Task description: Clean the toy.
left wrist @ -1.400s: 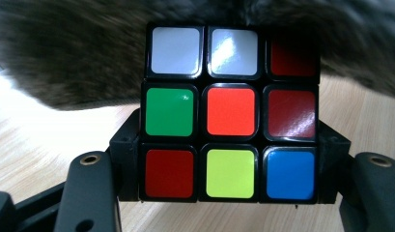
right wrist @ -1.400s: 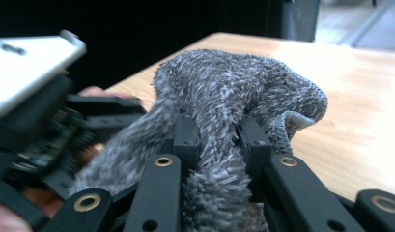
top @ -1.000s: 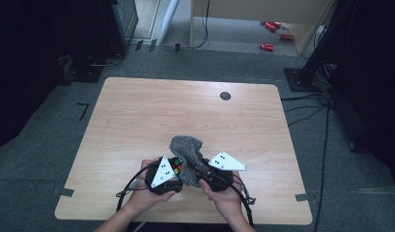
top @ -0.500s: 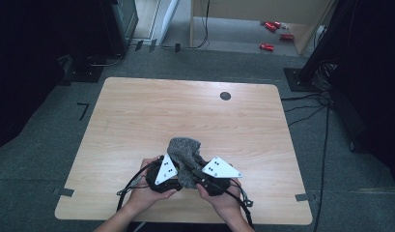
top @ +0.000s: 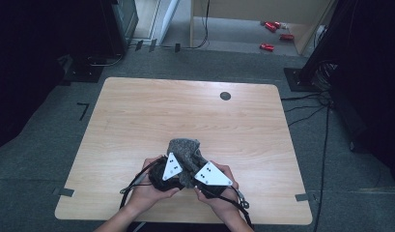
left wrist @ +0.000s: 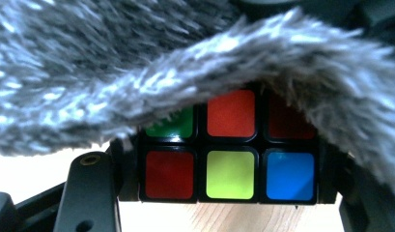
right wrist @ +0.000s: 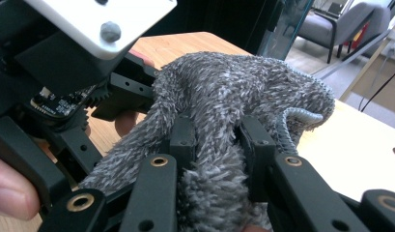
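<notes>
A grey fuzzy cloth (top: 184, 149) lies bunched near the front edge of the wooden table (top: 137, 111), between my two grippers. In the left gripper view the cloth (left wrist: 137, 72) hangs over a colour-tiled puzzle cube (left wrist: 231, 166). My left gripper (left wrist: 219, 203) is shut on that cube, one black jaw at each side. My right gripper (right wrist: 218, 145) is shut on a thick fold of the cloth (right wrist: 233, 87). From above, the left gripper (top: 172, 175) and the right gripper (top: 204, 180) sit close together under their white plates. The cloth hides the cube there.
A small black round disc (top: 225, 95) sits in the tabletop at the far right. Red cans (top: 275, 26) lie on the floor beyond the table. Black cables (top: 137, 181) trail off the front edge by the person's hands. Dark stands flank the table.
The right gripper has drawn in toward the left gripper and slightly nearer the person, bunching the cloth tighter between them. The left gripper has hardly moved.
</notes>
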Available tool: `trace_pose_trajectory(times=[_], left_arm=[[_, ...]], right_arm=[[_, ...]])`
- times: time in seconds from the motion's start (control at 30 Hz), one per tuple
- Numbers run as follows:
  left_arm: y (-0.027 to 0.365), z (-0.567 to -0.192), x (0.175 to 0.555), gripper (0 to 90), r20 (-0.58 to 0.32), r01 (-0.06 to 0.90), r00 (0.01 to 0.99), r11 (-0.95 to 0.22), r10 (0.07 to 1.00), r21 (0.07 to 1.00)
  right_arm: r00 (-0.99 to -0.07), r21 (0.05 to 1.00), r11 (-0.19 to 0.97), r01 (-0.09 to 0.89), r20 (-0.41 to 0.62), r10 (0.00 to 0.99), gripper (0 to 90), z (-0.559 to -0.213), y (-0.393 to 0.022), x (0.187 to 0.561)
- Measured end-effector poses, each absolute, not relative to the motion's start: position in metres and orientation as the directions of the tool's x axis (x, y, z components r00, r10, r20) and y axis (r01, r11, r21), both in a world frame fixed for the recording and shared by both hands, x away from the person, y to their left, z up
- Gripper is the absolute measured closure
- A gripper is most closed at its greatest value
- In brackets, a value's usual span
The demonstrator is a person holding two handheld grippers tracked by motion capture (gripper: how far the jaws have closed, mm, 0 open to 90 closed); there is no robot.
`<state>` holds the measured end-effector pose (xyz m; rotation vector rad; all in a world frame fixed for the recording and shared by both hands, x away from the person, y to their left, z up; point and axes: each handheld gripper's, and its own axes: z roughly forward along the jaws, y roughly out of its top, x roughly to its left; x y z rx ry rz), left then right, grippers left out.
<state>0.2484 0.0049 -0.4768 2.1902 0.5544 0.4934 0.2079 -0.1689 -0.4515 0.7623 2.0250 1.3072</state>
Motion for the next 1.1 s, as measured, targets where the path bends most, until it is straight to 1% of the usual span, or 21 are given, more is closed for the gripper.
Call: trace_pose_trajectory(times=[0.1,0.17,0.23,0.27,0.33,0.37,0.43,0.53,0.57,0.63,0.7,0.77,0.9,1.0,1.1], left_arm=[[0.006,-0.475,0.247,34.8,0.154,0.216,0.833,-0.569,0.532,0.793],[0.007,-0.475,0.247,34.9,0.159,0.208,0.834,-0.568,0.528,0.796],[0.008,-0.477,0.246,34.8,0.175,0.195,0.827,-0.564,0.534,0.803],[0.009,-0.479,0.246,34.8,0.168,0.195,0.828,-0.556,0.535,0.808],[0.013,-0.48,0.249,34.8,0.12,0.209,0.836,-0.514,0.535,0.832],[0.015,-0.48,0.25,34.8,0.109,0.214,0.836,-0.503,0.537,0.838],[0.018,-0.48,0.251,34.8,0.088,0.206,0.843,-0.47,0.531,0.858],[0.025,-0.479,0.252,34.8,0.045,0.185,0.865,-0.401,0.5,0.897],[0.028,-0.48,0.252,34.8,0.051,0.168,0.87,-0.39,0.491,0.905],[0.033,-0.479,0.251,34.8,0.055,0.138,0.878,-0.362,0.475,0.922],[0.035,-0.478,0.25,34.8,0.066,0.119,0.88,-0.353,0.47,0.928],[0.037,-0.479,0.251,34.8,0.058,0.115,0.883,-0.334,0.467,0.935],[0.042,-0.477,0.254,34.8,-0.004,0.14,0.889,-0.264,0.457,0.954],[0.048,-0.475,0.257,34.8,-0.062,0.173,0.891,-0.21,0.449,0.962],[0.053,-0.474,0.261,34.8,-0.126,0.214,0.884,-0.151,0.45,0.965]], right_arm=[[-0.649,0.922,0.363,0.133,-0.196,0.735,72.2,-0.451,-0.17,0.207],[-0.656,0.934,0.325,0.149,-0.152,0.739,72.1,-0.451,-0.177,0.209],[-0.667,0.946,0.271,0.178,-0.086,0.74,72.3,-0.452,-0.184,0.212],[-0.664,0.949,0.255,0.188,-0.069,0.745,73.1,-0.452,-0.187,0.213],[-0.631,0.942,0.272,0.197,-0.09,0.771,73.5,-0.452,-0.191,0.215],[-0.624,0.941,0.265,0.208,-0.081,0.777,73.5,-0.453,-0.195,0.217],[-0.625,0.944,0.239,0.229,-0.046,0.78,73.5,-0.455,-0.199,0.218],[-0.629,0.943,0.236,0.234,-0.038,0.776,73.7,-0.455,-0.199,0.217],[-0.633,0.949,0.223,0.224,-0.032,0.774,73.6,-0.455,-0.2,0.218],[-0.637,0.95,0.205,0.237,-0.008,0.771,73.6,-0.455,-0.202,0.22],[-0.633,0.95,0.194,0.243,0.004,0.774,73.6,-0.457,-0.204,0.221],[-0.627,0.949,0.182,0.259,0.022,0.779,73.6,-0.459,-0.208,0.223],[-0.629,0.947,0.143,0.289,0.074,0.774,73.1,-0.463,-0.214,0.227],[-0.656,0.947,0.109,0.301,0.122,0.745,73.1,-0.469,-0.216,0.228],[-0.697,0.946,0.136,0.294,0.115,0.708,72.9,-0.473,-0.212,0.227]])
